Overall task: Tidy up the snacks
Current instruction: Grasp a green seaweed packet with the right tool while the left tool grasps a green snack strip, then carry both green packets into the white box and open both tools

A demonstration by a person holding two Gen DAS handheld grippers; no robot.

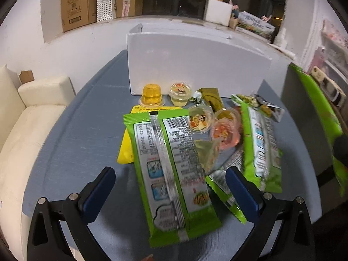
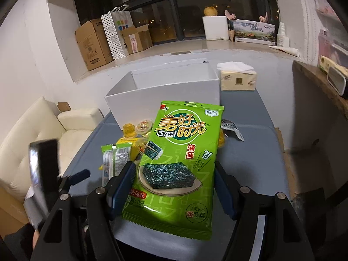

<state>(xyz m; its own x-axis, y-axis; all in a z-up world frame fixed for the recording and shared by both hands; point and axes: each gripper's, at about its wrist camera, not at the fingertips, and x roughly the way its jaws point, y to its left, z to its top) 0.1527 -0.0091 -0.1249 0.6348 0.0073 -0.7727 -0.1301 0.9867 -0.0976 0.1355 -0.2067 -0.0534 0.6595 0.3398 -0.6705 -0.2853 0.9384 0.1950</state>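
While on table: five jelly cups [image 1: 201, 119]

Each claw is built from matte black angular arms with triangular cut-outs. Round silver screws are set at the joints. The left claw [image 1: 170, 188] and the right claw [image 2: 174, 189] are both fitted with dark blue flat pads [image 1: 100, 192] on the fingers' inner faces.
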